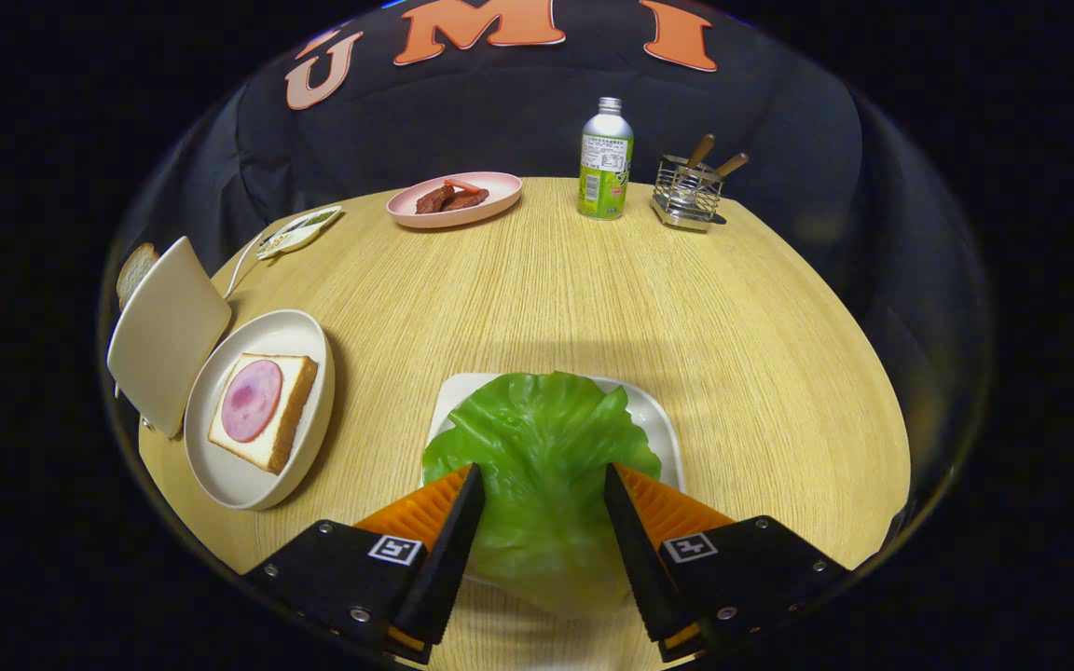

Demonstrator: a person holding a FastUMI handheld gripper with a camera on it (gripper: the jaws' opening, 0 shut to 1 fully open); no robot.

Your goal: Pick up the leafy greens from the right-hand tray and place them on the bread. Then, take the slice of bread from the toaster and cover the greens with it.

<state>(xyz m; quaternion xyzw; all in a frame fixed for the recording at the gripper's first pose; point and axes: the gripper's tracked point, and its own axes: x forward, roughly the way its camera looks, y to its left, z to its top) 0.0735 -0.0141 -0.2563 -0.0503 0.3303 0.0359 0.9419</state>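
While the scene is read from left to right, these entries are set down.

Far-left toaster (pixel 167 334): a pale box is seen at the left edge of the bench (pixel 518 298), with a slice of bread (pixel 134 270) rising behind it.

Left plate (pixel 257 466): an oval dish is laid just right of the toaster; on it a bread slice (pixel 290 410) topped with a round of ham (pixel 252 399) is carried.

Far items: a small packet (pixel 299 231), a pink plate (pixel 458 201) of dark meat pieces, a drink bottle (pixel 606 160) and a wire caddy (pixel 686 194) are stood along the far edge.

Leafy greens (pixel 542 438): one broad green leaf is spread over the white tray (pixel 658 419) near the middle, to the right of the ham plate; its near part is lying between the fingers.

Tool (pixel 544 499): the fingers are held apart on either side of the leaf and nothing is gripped; whether the tips touch it cannot be told.

Handling: the leaf is judged light, thin and floppy, likely to droop or slip once lifted. A hold on the thicker near part, by the rib, is advised, closed gently so the leaf is not torn.
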